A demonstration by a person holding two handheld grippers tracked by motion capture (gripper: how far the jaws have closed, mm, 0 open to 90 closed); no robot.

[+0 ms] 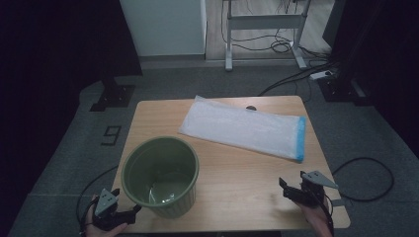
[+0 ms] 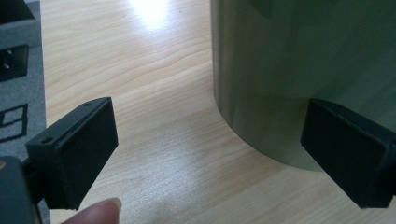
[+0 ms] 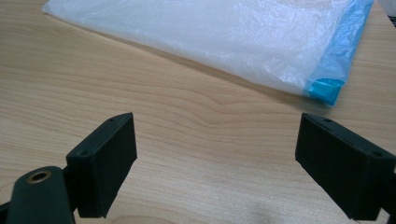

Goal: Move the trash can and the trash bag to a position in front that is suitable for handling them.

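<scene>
Standing near the front left corner of the wooden tabletop (image 1: 247, 168), a green bucket (image 1: 160, 175) rests upright with its mouth open to the high view; its inside shows a pale glossy bottom. A clear plastic bag (image 1: 242, 127) with a blue strip along one end lies flat across the far middle of the tabletop, well apart from the bucket. The left tool (image 1: 129, 211) is held low at the front left edge, just beside the bucket's lower wall. In the left gripper view the left tool's (image 2: 210, 154) jaws stand wide apart with nothing between them but bare wood; the bucket's (image 2: 299, 70) curved side rises close ahead, and the right-hand jaw sits in front of its base, though contact there cannot be judged. A fingertip (image 2: 95, 212) shows at the bottom edge of that view. The right tool (image 1: 291, 190) hovers over the front right part of the tabletop, its hand (image 1: 316, 219) coming in from below. In the right gripper view the right tool's (image 3: 217, 163) jaws are likewise spread wide and hold nothing; the bag (image 3: 224, 37) lies ahead of them, its blue end (image 3: 336, 60) toward the right, apart from both jaws.
</scene>
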